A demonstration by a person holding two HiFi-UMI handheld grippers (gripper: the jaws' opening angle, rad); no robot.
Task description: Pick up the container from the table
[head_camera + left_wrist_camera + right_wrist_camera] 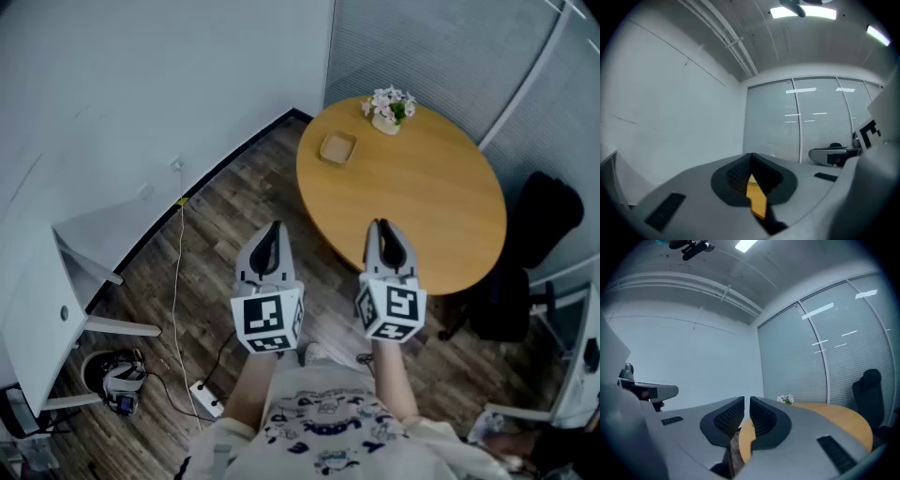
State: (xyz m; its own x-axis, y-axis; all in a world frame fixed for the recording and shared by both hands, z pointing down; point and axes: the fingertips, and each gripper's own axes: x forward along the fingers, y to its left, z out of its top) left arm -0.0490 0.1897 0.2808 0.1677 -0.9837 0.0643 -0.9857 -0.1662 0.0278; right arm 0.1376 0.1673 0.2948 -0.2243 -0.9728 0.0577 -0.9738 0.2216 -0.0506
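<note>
The container (337, 148) is a small shallow tan tray on the far left part of a round wooden table (441, 206). A white pot of flowers (390, 110) stands behind it; the flowers (786, 399) also peek over the jaws in the right gripper view. My left gripper (273, 226) hovers over the floor short of the table's near edge, jaws together and empty. My right gripper (379, 224) is over the table's near rim, jaws closed to a thin slit with nothing between them. Neither gripper view shows the container. Only a sliver of table (757, 197) shows between the left jaws (750, 155).
A black chair (548, 220) stands at the table's right and a second one (502, 302) nearer me. A white desk (47, 309) is at the left, with a cable and power strip (206, 397) on the wood floor. Blind-covered glass walls curve behind the table.
</note>
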